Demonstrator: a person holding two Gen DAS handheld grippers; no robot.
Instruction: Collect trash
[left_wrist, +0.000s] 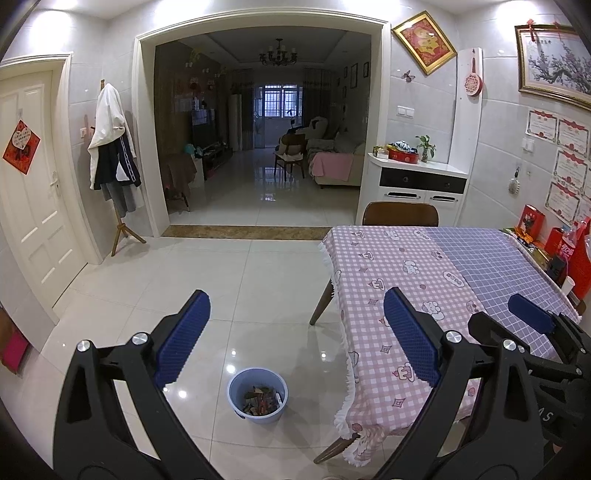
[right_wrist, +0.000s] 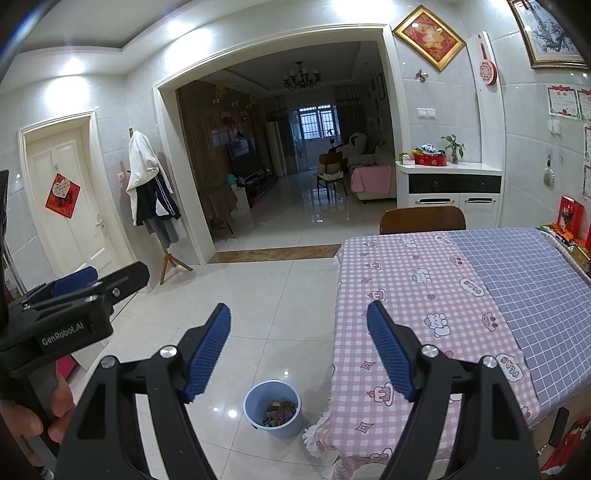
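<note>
Both tongs, left tongs (left_wrist: 295, 334) and right tongs (right_wrist: 298, 345), gape wide and empty above the floor; blue bin (left_wrist: 257, 394) holds trash beside the tabletop (left_wrist: 424, 273).

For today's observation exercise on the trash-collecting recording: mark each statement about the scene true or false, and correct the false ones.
1. The blue bin stands on the floor beside the table. True.
2. The bin is empty. False: there is trash inside it.
3. The left gripper is open with nothing between its pads. True.
4. The right gripper is shut on a piece of trash. False: it is open and holds nothing.
5. The tablecloth is one plain colour. False: it is pink check on one side and purple grid on the other.
6. A chair stands at the table's far end. True.
</note>
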